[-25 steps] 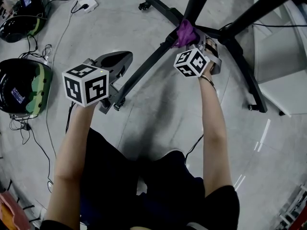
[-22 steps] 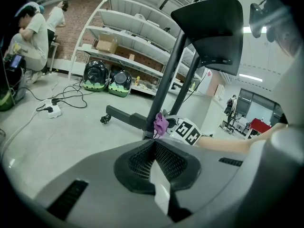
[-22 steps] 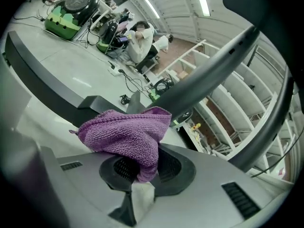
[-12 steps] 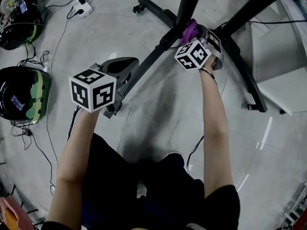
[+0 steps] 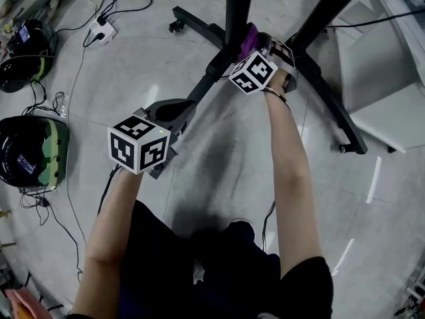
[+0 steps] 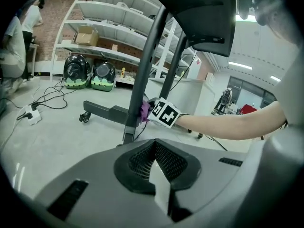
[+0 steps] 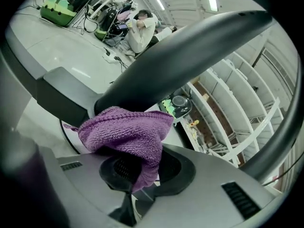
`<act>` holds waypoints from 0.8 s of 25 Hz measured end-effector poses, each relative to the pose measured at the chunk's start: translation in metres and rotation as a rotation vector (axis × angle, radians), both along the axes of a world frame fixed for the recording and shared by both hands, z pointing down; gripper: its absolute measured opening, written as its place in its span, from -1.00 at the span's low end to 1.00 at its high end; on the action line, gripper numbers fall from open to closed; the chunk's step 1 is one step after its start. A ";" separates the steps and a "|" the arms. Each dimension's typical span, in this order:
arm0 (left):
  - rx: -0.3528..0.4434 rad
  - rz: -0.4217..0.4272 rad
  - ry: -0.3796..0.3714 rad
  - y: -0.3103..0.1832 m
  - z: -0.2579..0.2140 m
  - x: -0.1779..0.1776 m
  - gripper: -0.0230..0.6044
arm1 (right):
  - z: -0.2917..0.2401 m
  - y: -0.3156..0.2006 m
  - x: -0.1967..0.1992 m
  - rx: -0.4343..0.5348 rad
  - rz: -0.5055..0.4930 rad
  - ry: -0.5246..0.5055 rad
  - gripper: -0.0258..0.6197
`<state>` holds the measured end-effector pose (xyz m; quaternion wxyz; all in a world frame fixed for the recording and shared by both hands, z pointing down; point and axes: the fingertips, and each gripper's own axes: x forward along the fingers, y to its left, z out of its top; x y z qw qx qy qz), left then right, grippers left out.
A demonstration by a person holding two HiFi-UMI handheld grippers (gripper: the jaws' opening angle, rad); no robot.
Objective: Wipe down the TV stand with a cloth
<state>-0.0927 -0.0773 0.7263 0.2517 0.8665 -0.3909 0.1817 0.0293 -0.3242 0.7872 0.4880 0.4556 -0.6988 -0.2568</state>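
- Shifted since a second ago: the purple cloth [image 5: 248, 40] has left the leg joint of the TV stand [image 5: 237, 5] and now sits against the black upright, at 12 o'clock in the head view.
- Clamped on that cloth [image 7: 126, 137] is the right hand-held gripper [image 5: 257, 43]. Its own view shows the knit fabric pinched between the jaws and bunched against the upright [image 7: 180, 56].
- At 10 o'clock in the head view, the left hand-held gripper [image 5: 178, 107] hovers over the grey floor [image 5: 219, 171], just beside one of the stand's legs but apart from it.
- Its jaws are drawn together on nothing [image 6: 158, 172]. Past them, its view takes in the upright [image 6: 145, 75] and the right gripper's marker cube, with the cloth [image 6: 144, 109] against the post.
- A white power strip [image 5: 99, 30] lies at 11 o'clock on the floor, and a black-and-green case [image 5: 30, 155] lies at 9 o'clock, with cables trailing round both.
- White shelving [image 6: 109, 27] lines the wall at 11 o'clock in the left gripper view.
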 end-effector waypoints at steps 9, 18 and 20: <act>-0.013 0.012 0.011 -0.005 0.007 0.022 -0.91 | -0.001 -0.006 0.044 0.073 0.089 0.126 -0.68; -0.033 0.032 0.015 -0.006 0.016 0.030 -0.91 | -0.010 -0.006 0.081 0.122 0.190 0.202 -0.68; -0.037 0.033 0.018 -0.005 0.018 0.031 -0.91 | -0.009 -0.005 0.087 0.115 0.200 0.189 -0.68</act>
